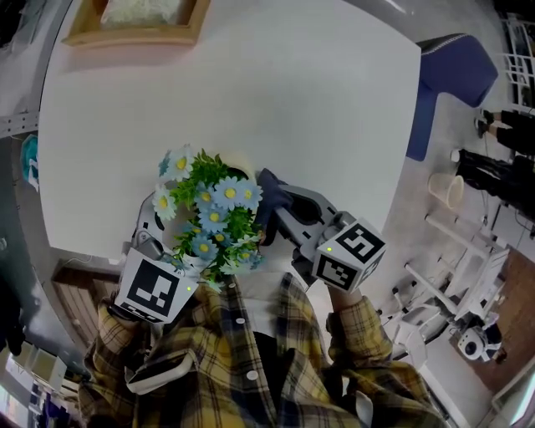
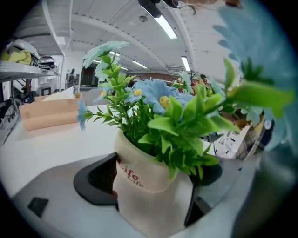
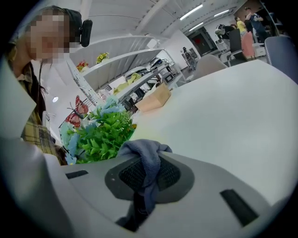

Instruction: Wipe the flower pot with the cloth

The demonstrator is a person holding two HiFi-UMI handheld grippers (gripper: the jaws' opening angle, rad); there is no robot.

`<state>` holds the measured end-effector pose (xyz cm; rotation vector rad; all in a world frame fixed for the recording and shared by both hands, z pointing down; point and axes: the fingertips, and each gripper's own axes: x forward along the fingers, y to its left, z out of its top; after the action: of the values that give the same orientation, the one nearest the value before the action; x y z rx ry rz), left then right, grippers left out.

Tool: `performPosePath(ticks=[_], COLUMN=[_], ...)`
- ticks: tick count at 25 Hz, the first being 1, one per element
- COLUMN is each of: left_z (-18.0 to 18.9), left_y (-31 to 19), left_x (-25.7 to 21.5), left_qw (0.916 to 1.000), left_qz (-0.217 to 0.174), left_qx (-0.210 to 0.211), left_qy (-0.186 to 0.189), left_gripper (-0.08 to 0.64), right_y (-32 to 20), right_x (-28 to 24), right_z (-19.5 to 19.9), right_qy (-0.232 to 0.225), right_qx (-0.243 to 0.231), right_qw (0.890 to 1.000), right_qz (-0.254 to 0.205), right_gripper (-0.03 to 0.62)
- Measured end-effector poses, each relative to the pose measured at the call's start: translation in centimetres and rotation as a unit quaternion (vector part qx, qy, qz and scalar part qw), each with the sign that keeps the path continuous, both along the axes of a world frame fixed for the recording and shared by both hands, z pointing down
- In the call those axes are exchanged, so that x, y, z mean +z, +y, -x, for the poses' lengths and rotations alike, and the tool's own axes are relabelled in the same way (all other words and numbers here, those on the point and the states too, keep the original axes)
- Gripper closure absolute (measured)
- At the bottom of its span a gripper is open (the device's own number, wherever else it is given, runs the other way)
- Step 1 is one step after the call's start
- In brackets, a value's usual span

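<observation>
A cream flower pot [image 2: 149,195] printed "Life" carries green leaves and pale blue flowers [image 1: 209,209]. It stands between the two black pads of my left gripper [image 2: 153,186], which touch it on both sides. In the head view the left gripper [image 1: 196,226] is mostly hidden under the flowers, near the front edge of the white table [image 1: 251,84]. My right gripper [image 1: 280,205] is just right of the plant, shut on a grey-blue cloth [image 1: 272,188]. In the right gripper view the cloth [image 3: 144,155] bunches out of the closed jaws of the right gripper [image 3: 142,186], with the plant [image 3: 100,135] close on the left.
A wooden tray [image 1: 138,25] with something white in it sits at the table's far edge. A blue chair [image 1: 451,75] stands past the table's right side. The person's plaid shirt [image 1: 251,368] is right behind both grippers.
</observation>
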<state>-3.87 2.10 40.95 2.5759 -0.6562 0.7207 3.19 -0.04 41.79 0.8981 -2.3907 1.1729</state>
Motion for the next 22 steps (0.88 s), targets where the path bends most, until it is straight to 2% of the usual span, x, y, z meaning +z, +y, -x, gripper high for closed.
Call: performPosePath(ticks=[6, 11, 13, 16, 20, 22], left_z=[-1.9, -2.4, -3.0, -4.4, -5.2, -5.0], left_y=[-0.6, -0.8, -0.8, -1.3, -1.3, -1.2], left_x=[0.6, 0.5, 0.6, 0.5, 0.6, 0.8], left_qw=[0.9945, 0.9805, 0.9715, 0.9542, 0.9295, 0.9211], left_qz=[0.010, 0.003, 0.003, 0.004, 0.001, 0.002], left_qx=[0.104, 0.196, 0.237, 0.299, 0.369, 0.389], left_qy=[0.004, 0.006, 0.006, 0.004, 0.006, 0.012], left_gripper=[0.095, 0.095, 0.095, 0.095, 0.095, 0.095], right_y=[-4.0, -6.2, -7.1, -8.4, -8.9, -8.9], right_x=[0.2, 0.3, 0.5, 0.5, 1.0, 1.4], right_z=[-1.9, -2.2, -2.4, -2.4, -1.1, 0.0], right_qy=[0.011, 0.000, 0.001, 0.000, -0.002, -0.001], right_qx=[0.006, -0.003, -0.032, -0.108, -0.214, -0.255], right_qw=[1.000, 1.000, 0.999, 0.994, 0.976, 0.966], right_qz=[-0.001, 0.009, 0.011, 0.021, 0.042, 0.050], right_gripper=[0.569, 0.569, 0.569, 0.569, 0.569, 0.569])
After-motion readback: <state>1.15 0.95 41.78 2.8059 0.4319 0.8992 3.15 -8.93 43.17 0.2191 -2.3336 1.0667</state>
